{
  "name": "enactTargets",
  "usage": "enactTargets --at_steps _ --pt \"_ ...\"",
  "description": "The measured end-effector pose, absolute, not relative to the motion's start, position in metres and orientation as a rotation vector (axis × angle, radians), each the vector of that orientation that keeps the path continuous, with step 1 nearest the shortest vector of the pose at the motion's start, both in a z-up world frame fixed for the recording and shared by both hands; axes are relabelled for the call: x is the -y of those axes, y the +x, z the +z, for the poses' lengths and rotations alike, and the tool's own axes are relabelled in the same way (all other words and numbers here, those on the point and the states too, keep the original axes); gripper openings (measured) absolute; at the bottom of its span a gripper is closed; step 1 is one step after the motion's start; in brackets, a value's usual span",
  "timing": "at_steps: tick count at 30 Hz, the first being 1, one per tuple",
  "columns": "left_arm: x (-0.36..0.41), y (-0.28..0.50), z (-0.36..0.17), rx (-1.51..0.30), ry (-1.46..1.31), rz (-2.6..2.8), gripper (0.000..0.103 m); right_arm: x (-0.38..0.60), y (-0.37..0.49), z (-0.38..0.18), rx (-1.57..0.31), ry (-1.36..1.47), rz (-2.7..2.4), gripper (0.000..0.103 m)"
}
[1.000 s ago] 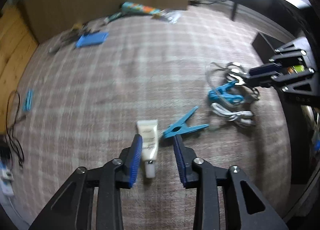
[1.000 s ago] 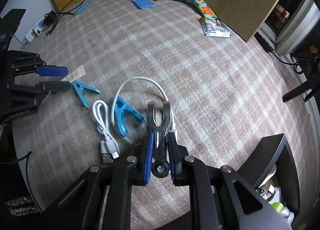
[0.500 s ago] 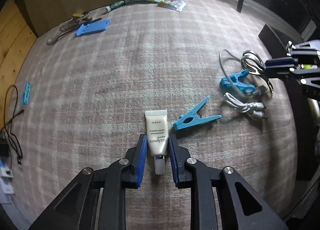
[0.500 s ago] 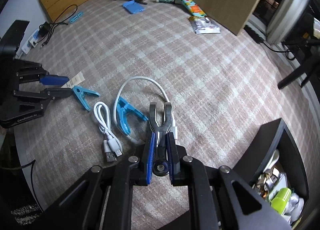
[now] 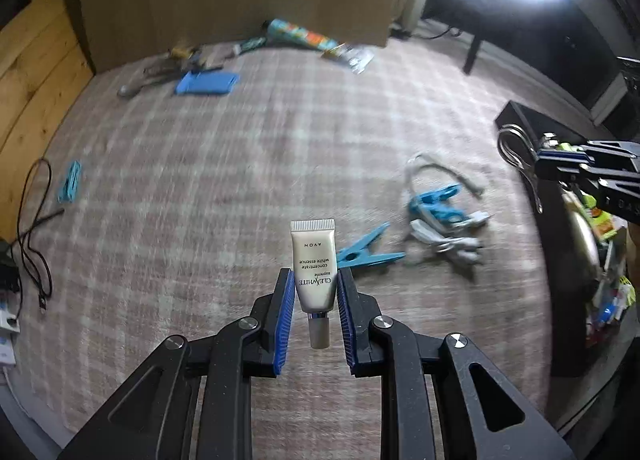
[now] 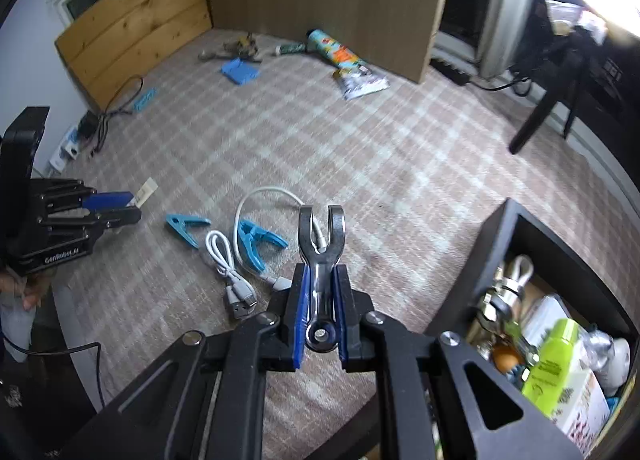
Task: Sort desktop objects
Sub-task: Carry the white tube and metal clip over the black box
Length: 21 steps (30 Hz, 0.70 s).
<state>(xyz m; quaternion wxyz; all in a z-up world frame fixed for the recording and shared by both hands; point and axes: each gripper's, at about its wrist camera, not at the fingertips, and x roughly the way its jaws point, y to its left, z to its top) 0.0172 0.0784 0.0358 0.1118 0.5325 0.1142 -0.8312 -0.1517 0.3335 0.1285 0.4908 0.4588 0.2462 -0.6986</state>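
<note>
A: What's on the far left?

B: In the right wrist view, the left gripper (image 6: 134,206) reaches in from the left edge, clamped on a small cream tube (image 6: 145,190). The left wrist view shows the tube (image 5: 315,266) pinched between the blue pads, cap toward the camera, crimped end forward, lifted off the checked worktop (image 5: 248,164).

A: And beside it?

B: A blue clothespin (image 6: 185,226) lies flat just right of that gripper. Next comes a coiled white USB cable (image 6: 230,274), then a second blue clothespin (image 6: 256,242) lying within the loop of another white cable (image 6: 266,194).

A: The right gripper?

B: The right gripper (image 6: 320,280) is closed on a metal clip (image 6: 322,250), forked end pointing away, its eyelet toward the camera. It is held above the worktop, not resting on it.

A: Further right?

B: A black storage box (image 6: 496,244) sits at the worktop's edge, holding a lime-green bottle (image 6: 554,360), a shiny metal clip (image 6: 512,280) and other packets I cannot identify.

A: Anything at the back?

B: A blue flat piece (image 6: 239,71), a colourful tube (image 6: 332,48) and a foil packet (image 6: 360,82) lie near the brown board.
</note>
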Motion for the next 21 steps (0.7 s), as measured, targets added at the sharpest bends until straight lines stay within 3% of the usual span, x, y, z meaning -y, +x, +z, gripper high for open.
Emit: enactTargets --at_steps 10,21 --pt "-0.208 -0.041 0.094 -0.252 1.556 -2.646 0.02 -0.397 -0.194 0.16 -0.484 1.141 -1.924 0.012" --pt "-0.321 -0.123 0.107 -0.247 1.651 -2.816 0.02 -0.51 -0.261 0.166 -0.382 1.296 -2.165 0.012"
